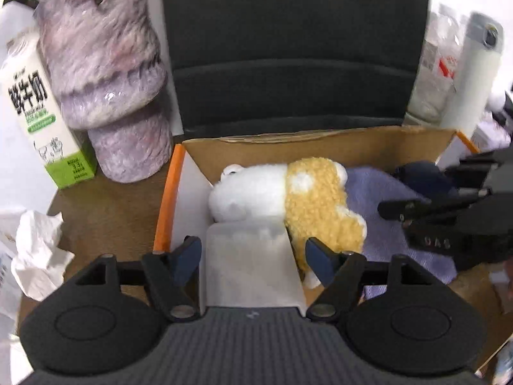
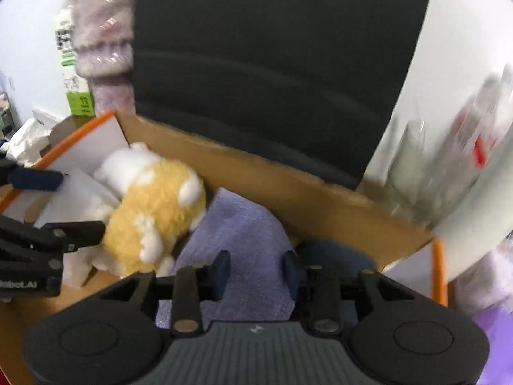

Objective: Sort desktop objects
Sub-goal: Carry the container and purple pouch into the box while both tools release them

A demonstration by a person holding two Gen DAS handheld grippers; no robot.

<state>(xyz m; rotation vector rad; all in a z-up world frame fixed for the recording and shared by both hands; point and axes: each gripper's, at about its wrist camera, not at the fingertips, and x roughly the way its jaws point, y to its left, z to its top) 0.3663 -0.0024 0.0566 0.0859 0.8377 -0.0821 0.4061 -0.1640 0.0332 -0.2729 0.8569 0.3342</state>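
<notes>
Both tongs gape empty over the cardboard box (image 1: 320,147); only left wrist shows the milk carton (image 1: 41,118).

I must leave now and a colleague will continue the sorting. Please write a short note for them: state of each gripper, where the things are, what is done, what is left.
Left gripper: open over the box, a translucent white piece between its fingers; I cannot tell if they grip it.
Right gripper: open, nothing held, above the purple cloth.
Done: plush toy, purple cloth and a dark blue item lie in the box.
Left: milk carton, fuzzy purple roll, crumpled tissue and white bottle stand outside the box. Which of these belong in it, the views do not tell.
</notes>
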